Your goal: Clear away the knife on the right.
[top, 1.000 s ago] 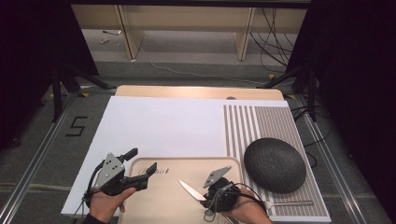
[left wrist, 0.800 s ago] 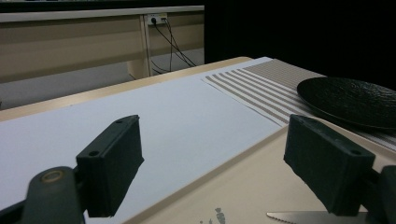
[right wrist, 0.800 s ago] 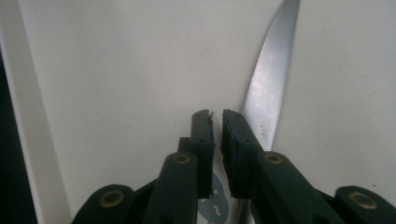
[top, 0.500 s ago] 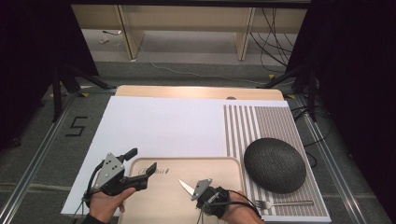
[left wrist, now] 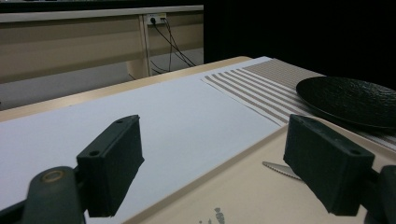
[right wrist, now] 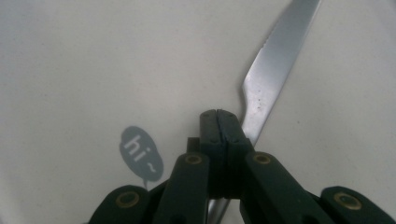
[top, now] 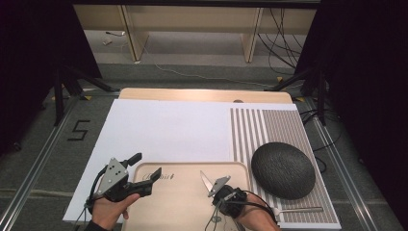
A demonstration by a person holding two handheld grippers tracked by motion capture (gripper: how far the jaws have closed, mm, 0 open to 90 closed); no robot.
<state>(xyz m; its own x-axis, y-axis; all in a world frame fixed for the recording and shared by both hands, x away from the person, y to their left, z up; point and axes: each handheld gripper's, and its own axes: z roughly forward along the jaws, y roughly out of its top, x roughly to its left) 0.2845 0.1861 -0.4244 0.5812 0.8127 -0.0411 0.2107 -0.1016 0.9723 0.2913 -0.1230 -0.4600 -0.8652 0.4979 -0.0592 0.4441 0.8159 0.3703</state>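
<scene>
A table knife (top: 207, 181) sticks out up-left from my right gripper (top: 216, 189), over the beige tray (top: 178, 204). In the right gripper view the jaws of that gripper (right wrist: 218, 114) are pressed together, and the knife (right wrist: 275, 60) runs out past them above the tray's bare surface, so it is shut on the knife. My left gripper (top: 146, 167) rests at the tray's left edge. Its jaws stand wide apart in the left gripper view (left wrist: 229, 168) with nothing between them. The knife's serrated blade (left wrist: 280, 169) shows farther along the tray.
A black textured plate (top: 283, 169) sits on the striped placemat (top: 260, 130) to the right of the tray, with a fork (top: 298, 210) lying in front of it. A white sheet (top: 163, 130) covers the table's middle and left. A small "hi~" print (right wrist: 140, 154) marks the tray.
My right gripper closed and shifted slightly up and right in the high view, and the knife moved with it. The left gripper has not moved.
</scene>
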